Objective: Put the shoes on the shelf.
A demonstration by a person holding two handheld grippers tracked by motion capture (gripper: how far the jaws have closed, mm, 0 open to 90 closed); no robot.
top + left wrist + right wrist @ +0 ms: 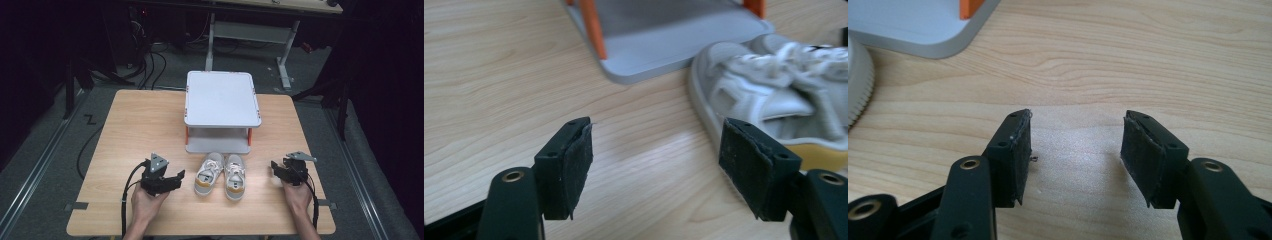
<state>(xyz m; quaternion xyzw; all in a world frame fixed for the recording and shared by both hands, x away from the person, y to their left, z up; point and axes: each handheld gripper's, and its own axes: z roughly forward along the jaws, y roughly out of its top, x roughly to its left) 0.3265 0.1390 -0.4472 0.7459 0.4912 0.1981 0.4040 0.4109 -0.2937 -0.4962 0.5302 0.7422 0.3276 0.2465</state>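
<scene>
A pair of small white shoes with tan heels stands side by side in front of a grey two-tier rack (222, 97) with orange posts. The left shoe (208, 173) and the right shoe (234, 175) point toward the rack. My left gripper (181, 176) is open just left of the left shoe, its jaws aimed at it with nothing between them. In the left gripper view (656, 167) that shoe (769, 90) lies ahead to the right. My right gripper (274, 165) is open to the right of the right shoe; in the right gripper view (1075, 152) bare wood lies between its jaws.
The rack's lower shelf (664, 47) sits close behind the shoes. The wooden table (130, 130) has bare room to both sides of the rack. Cables trail from both grippers off the table's near edge. Another desk's legs stand on the dark floor beyond.
</scene>
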